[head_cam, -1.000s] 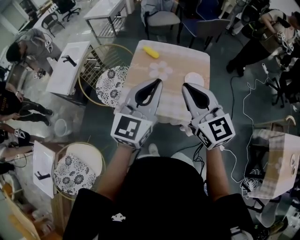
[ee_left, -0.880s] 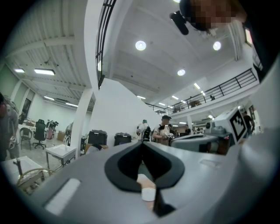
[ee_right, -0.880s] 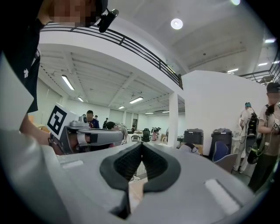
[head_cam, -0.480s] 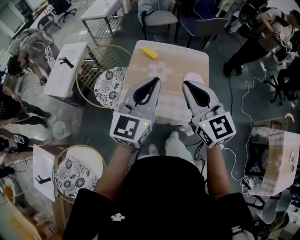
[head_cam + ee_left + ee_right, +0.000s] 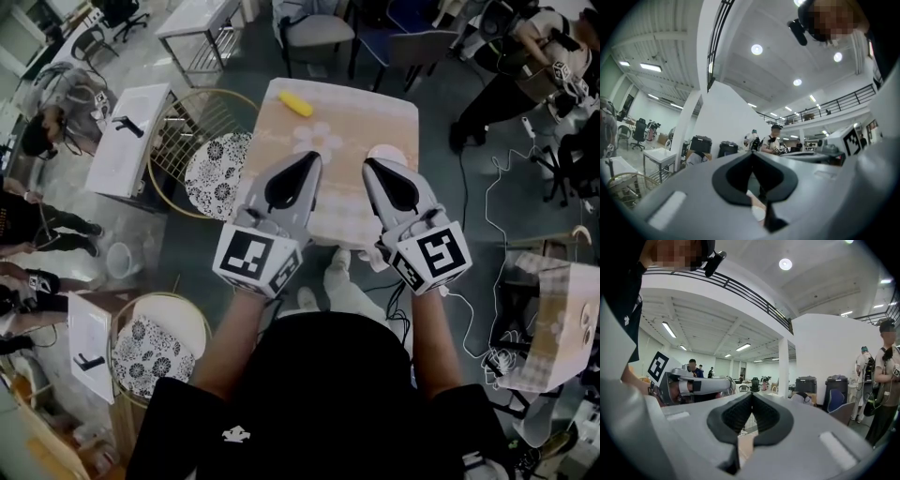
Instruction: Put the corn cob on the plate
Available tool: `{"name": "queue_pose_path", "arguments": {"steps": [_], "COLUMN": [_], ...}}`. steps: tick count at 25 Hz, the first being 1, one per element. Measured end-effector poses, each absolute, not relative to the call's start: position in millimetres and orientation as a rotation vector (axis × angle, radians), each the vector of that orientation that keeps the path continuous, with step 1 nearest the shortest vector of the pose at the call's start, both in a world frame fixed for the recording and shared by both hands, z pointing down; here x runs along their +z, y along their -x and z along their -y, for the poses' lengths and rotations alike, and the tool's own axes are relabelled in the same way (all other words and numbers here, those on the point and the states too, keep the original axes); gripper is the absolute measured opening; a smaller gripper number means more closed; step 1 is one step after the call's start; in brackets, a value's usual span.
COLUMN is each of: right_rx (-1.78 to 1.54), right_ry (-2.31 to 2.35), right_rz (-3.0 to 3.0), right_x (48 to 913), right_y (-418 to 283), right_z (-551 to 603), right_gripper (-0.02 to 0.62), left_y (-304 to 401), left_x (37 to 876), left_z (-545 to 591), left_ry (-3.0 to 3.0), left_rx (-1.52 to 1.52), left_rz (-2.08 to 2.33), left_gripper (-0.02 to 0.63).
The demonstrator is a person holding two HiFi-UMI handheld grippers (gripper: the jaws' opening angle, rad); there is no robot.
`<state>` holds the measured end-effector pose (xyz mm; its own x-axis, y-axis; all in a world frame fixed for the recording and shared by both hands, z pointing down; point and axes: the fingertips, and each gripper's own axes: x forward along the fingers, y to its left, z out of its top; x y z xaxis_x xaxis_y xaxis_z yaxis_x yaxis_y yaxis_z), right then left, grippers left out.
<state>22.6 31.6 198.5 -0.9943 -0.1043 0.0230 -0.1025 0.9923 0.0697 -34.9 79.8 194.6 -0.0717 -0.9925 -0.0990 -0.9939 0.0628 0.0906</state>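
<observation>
A yellow corn cob [image 5: 296,104] lies near the far left corner of a small table with a checked cloth [image 5: 272,141]. A white round plate [image 5: 382,153] sits at the table's right side, partly hidden behind my right gripper. Both grippers hang in the air over the table's near edge, well short of the cob, and point level. My left gripper [image 5: 312,159] is shut with nothing in it; its tips meet in the left gripper view [image 5: 752,153]. My right gripper [image 5: 369,166] is also shut and empty, as the right gripper view [image 5: 751,394] shows.
A round gold wire table with a patterned top [image 5: 217,169] stands left of the checked table, another [image 5: 150,342] at the lower left. Chairs [image 5: 319,33] stand beyond the far edge. Cables [image 5: 487,281] trail on the floor at the right. People stand around the room.
Both grippers have edged forward a little toward the table as the person steps. Their jaws stay shut. The corn cob and plate have not moved.
</observation>
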Motion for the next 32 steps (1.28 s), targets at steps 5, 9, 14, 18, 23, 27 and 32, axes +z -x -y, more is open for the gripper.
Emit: {"name": "queue_pose_path", "arguments": {"steps": [5,9,14,18,23,27,32], "right_rx": [-0.083,-0.070,-0.058,-0.065,-0.062,-0.037,-0.013], "right_ry": [-0.150,-0.142,-0.118,-0.088,-0.056,-0.033,0.006], "right_rz": [3.105,3.106,3.107,3.105,3.106,3.108,3.106], "right_x": [203,206,209,209,211,214,219], "right_y": [-16,-7,8,21,33,41,53], "right_z": [-9,11,31,45,65,84,101], "right_gripper": [0.002,0.002,0.002,0.002,0.002,0.002,0.002], "left_y": [43,52,67,77,87,93,102], "left_x": [198,202,205,207,211,215,216], "left_z": [-58,-41,-22,-7,12,28,45], "left_ry": [2.127,2.121,2.091,2.088,2.074,2.057,2.027], "left_rx": [0.197,0.188,0.179,0.175,0.157,0.132,0.109], "left_rz": [-2.309,-2.325,-2.353,-2.367,-2.390,-2.416,-2.456], "left_gripper": [0.009,0.009,0.009,0.009,0.009,0.009,0.009]}}
